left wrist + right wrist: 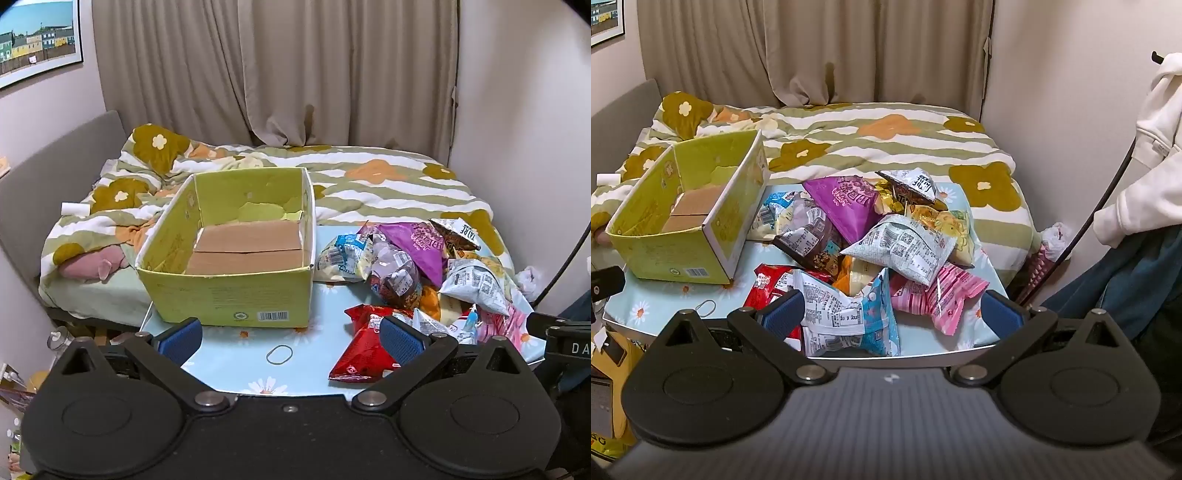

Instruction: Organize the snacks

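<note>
An open yellow-green cardboard box [229, 284] stands on the left of a small blue floral table [236, 354]; only its brown bottom flaps show inside. It also shows in the right wrist view [683, 240]. A pile of snack packets [417, 266] lies to its right, with a red packet [364, 350] nearest. My left gripper [291, 338] is open and empty, above the table's front edge. My right gripper [892, 315] is open and empty, its jaws either side of a white-and-blue packet [846, 314]. A purple packet [846, 206] and a pink one [942, 299] lie in the pile.
A rubber band [279, 354] lies on the table in front of the box. A bed with a flowered quilt [369, 184] runs behind the table. A person in a white top [1152, 155] stands at the right. Clutter sits on the floor at the left [609, 369].
</note>
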`<state>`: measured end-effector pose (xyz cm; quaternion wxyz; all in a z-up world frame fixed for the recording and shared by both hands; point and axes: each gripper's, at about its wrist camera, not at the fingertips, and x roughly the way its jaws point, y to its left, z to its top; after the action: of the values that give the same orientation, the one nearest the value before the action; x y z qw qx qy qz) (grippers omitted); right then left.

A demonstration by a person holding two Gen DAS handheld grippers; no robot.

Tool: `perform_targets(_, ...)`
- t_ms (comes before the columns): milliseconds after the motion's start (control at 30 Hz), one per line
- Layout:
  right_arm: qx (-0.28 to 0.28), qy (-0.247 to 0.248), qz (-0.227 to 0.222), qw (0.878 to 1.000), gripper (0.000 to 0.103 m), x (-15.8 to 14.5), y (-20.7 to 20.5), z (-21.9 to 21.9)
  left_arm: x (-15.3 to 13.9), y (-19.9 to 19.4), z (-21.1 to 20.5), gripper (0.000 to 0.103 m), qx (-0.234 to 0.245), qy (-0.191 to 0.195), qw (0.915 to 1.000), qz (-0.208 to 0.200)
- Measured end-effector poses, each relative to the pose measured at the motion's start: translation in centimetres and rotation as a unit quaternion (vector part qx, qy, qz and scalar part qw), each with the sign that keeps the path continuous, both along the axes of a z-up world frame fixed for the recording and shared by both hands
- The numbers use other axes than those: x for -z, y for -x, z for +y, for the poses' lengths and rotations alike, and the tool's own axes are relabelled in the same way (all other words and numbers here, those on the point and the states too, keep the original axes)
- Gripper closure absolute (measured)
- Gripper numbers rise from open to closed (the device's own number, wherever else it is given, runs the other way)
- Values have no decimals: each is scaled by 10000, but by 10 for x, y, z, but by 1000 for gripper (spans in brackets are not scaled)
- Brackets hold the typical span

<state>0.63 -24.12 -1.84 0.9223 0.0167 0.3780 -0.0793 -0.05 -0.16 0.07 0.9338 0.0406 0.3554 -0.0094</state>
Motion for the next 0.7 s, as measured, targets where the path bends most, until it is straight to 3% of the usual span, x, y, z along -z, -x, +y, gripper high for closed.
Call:
perform_targets(200,7,24,-18,10000,0,0,1,0,-3,6,-5,0,28,-29,9999,-150)
perform_targets(700,1,24,-44,10000,0,-3,3,-2,-1,4,-5,0,96,-34,9999,-95)
